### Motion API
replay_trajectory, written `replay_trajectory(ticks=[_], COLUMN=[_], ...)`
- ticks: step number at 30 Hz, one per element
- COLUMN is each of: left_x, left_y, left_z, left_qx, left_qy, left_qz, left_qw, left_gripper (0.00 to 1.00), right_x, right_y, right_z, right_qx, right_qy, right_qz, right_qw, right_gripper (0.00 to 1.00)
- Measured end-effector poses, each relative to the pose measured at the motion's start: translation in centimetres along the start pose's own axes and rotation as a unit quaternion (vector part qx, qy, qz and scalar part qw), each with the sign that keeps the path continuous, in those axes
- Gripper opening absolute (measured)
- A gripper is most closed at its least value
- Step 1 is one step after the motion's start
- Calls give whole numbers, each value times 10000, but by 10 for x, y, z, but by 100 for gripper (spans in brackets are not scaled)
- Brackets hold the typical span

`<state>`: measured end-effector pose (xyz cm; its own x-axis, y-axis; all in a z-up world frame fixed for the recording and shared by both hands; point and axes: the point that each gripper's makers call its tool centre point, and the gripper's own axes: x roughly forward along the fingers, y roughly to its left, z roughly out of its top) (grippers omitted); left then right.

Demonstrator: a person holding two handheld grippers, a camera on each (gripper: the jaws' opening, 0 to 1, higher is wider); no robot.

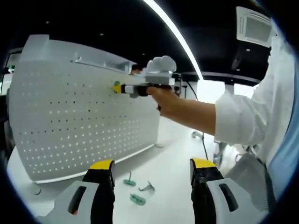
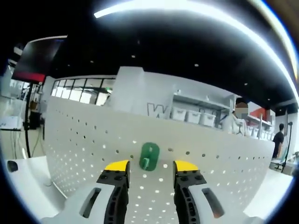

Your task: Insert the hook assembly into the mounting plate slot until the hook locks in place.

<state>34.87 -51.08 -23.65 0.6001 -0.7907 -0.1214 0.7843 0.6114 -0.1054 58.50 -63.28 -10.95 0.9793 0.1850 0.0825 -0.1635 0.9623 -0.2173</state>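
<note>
With the green hook (image 2: 149, 156) seated on the pegboard (image 2: 93, 154) between the right gripper's (image 2: 150, 169) parted, empty-looking jaws — insertion step — pressing home remains; left gripper (image 1: 152, 171) idles agape, empty.

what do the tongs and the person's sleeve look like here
Both pairs of tongs, left and right, have black jaws with yellow tips rising from pale grey bodies, each with a dark oval slot. In the left gripper view, the right tool has a white body and a thin black cable trailing down. The person wears a white long sleeve.
</note>
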Motion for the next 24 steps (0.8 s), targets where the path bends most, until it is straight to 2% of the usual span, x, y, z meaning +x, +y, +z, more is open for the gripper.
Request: replay_trajectory(ticks=[4,15,24], left_x=[-2,-1,1], left_y=[3,7,9], left_z=[-2,-12,-17], left_qx=[71,187,242], left_qy=[42,250,366], left_qz=[74,163,177], left_qw=[9999,9994,9989], left_gripper=[66,66,66], right_x=[-6,-29,-44], right_y=[1,-1,-3], right_z=[7,24,14], right_qx=[-55,-21,19], right_qy=[-82,-315,-250], right_qz=[2,110,212], right_qw=[10000,9994,9995], right_gripper=[47,54,55])
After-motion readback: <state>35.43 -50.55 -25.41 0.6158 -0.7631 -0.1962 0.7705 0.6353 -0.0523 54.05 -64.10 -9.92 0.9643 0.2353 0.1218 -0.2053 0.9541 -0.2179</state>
